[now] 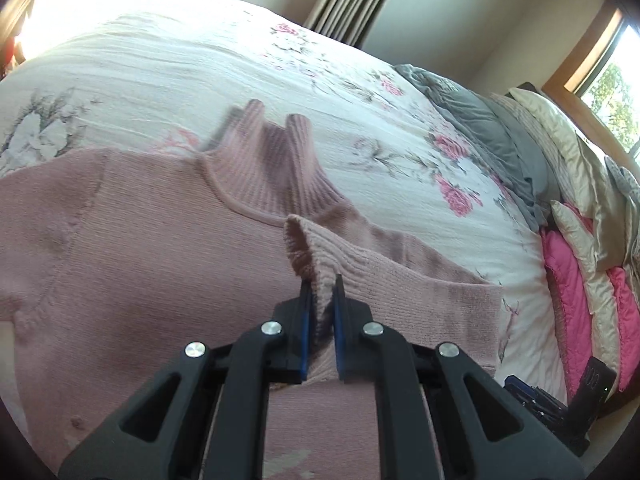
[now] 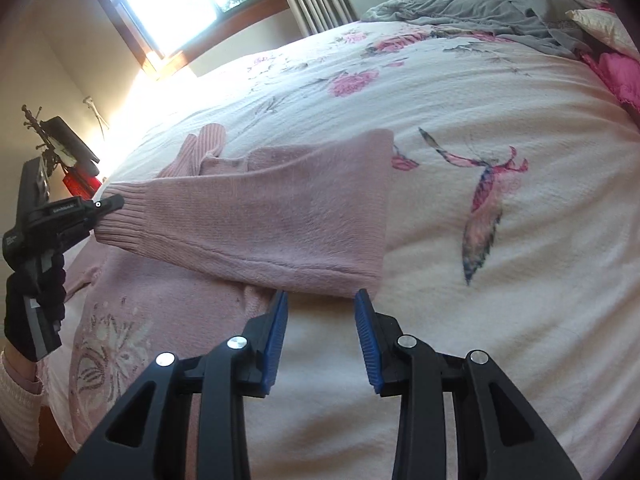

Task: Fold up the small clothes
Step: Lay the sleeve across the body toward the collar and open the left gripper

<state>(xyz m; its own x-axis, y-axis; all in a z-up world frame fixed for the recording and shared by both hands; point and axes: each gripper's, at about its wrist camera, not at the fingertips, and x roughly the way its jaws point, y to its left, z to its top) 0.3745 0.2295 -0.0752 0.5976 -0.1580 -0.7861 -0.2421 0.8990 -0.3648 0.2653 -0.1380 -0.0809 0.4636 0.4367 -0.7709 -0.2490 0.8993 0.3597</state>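
A pink sweater (image 1: 140, 240) lies spread flat on the bed (image 1: 180, 60), its ribbed collar (image 1: 268, 168) well ahead of the left gripper (image 1: 322, 300). That gripper's jaws are pinched nearly together on the ribbed cuff (image 1: 316, 256) of one sleeve (image 1: 400, 280); the cuff sticks up just past the blue pads, and the knit bunches between them. From the right wrist view the same sleeve (image 2: 280, 216) stretches level across the body of the sweater, drawn taut from its cuff (image 2: 120, 216), which the left gripper (image 2: 108, 204) grips, to the fold at the shoulder.

Holding by the cuff looks deliberate: the rib is the firmest part of the sleeve, so the whole length follows in one flat band instead of sagging, ready to be laid across the chest.

The right gripper (image 2: 322, 308) has nothing in it. Its jaws stand wide apart, with the sleeve's lower edge just ahead of the tips, near the folded shoulder end. It seems placed there either to pin that edge or to take hold of it, so the crease stays put while the cuff is set down.

The sleeve is not yet resting on the body, so this fold appears only half made, with the rest of the folding to come.
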